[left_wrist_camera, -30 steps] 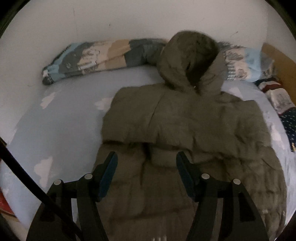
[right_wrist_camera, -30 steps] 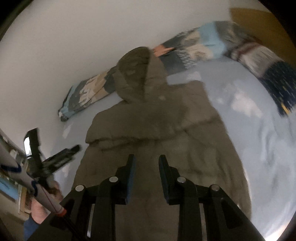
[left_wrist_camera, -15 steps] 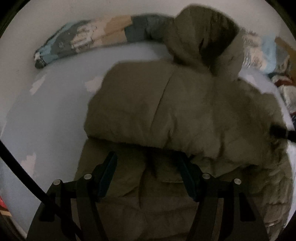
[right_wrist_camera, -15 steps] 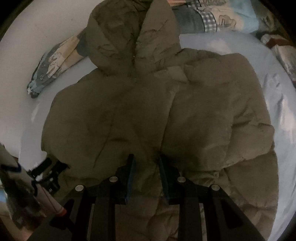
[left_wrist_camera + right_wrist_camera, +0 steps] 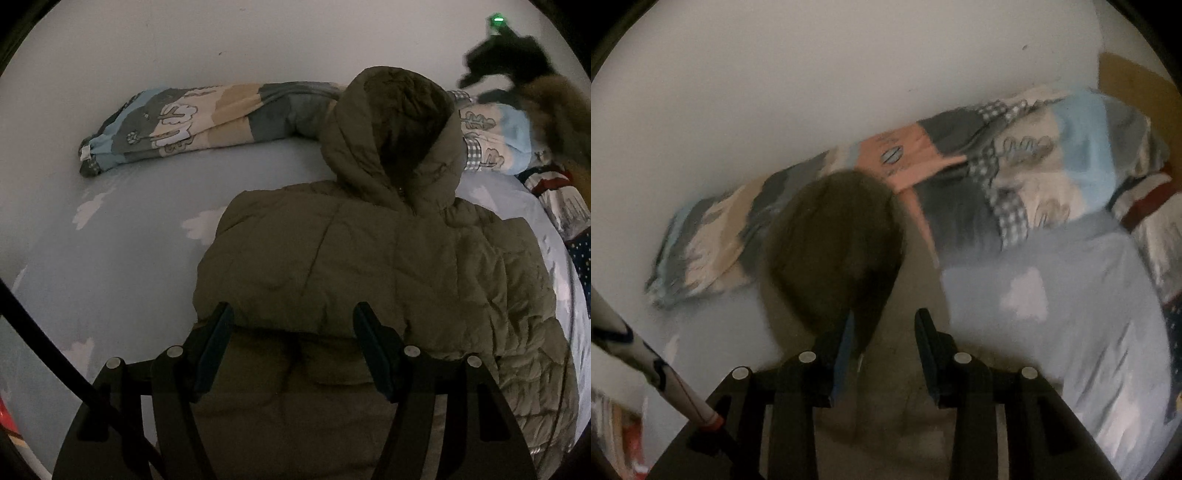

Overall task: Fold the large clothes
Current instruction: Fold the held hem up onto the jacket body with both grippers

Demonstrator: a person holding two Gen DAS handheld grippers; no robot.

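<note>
Left wrist view: angled down along the left gripper (image 5: 293,347), close above the jacket (image 5: 369,277) on the bed (image 5: 110,258), facing the wall. Right wrist view: same downward tilt over the right gripper (image 5: 884,343), blurred. Shared: hood, patterned quilt (image 5: 207,122), wall.

The room is dim and flat-lit, with no hard shadows or glare. My left camera is fairly sharp; the olive coat (image 5: 369,266) reads dark, its hood opening almost black. My right camera is smeared with motion blur across the quilt (image 5: 997,177) and bed sheet (image 5: 1071,314). Both fisheye views bend and blacken toward the corners.
</note>
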